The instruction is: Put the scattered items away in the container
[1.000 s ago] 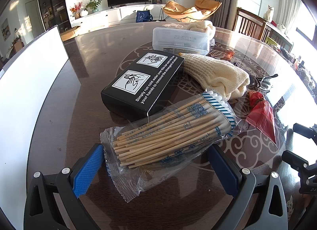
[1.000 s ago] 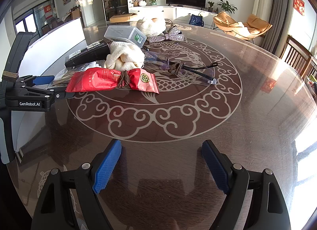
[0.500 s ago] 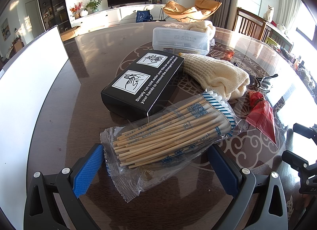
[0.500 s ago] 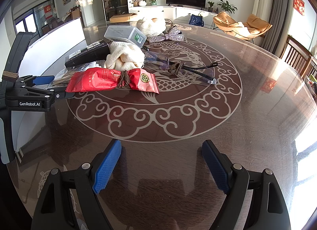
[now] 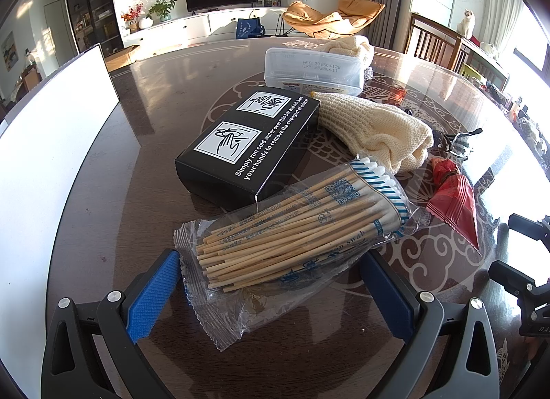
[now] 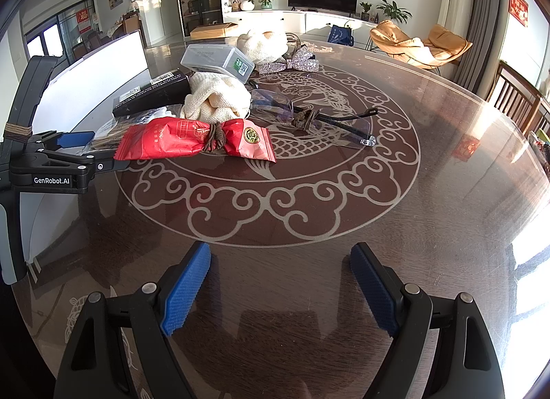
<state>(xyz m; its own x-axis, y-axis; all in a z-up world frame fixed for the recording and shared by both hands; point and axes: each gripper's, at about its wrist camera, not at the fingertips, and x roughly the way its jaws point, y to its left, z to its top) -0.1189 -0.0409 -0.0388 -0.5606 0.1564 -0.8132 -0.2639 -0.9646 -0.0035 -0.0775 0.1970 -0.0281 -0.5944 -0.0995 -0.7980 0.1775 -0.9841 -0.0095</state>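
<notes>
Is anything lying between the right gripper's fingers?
No: the right gripper stands open over bare table.

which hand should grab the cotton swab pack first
Left. The left tool already straddles the swab pack, its pads open either side of the wrapper. The right tool is open over bare table, with the red packet and glasses between it and the swabs.

Bare table [image 6: 395,213] lies open ahead of the right gripper [image 6: 280,282], from 12 to 3 o'clock. At 10 to 11 o'clock the red packet [image 6: 165,139], knitted cloth [image 6: 216,98] and glasses [image 6: 309,117] crowd the way. The swab bag [image 5: 292,230] fills the left gripper [image 5: 271,290] gap; the black box [image 5: 251,144] blocks 12 o'clock.
</notes>
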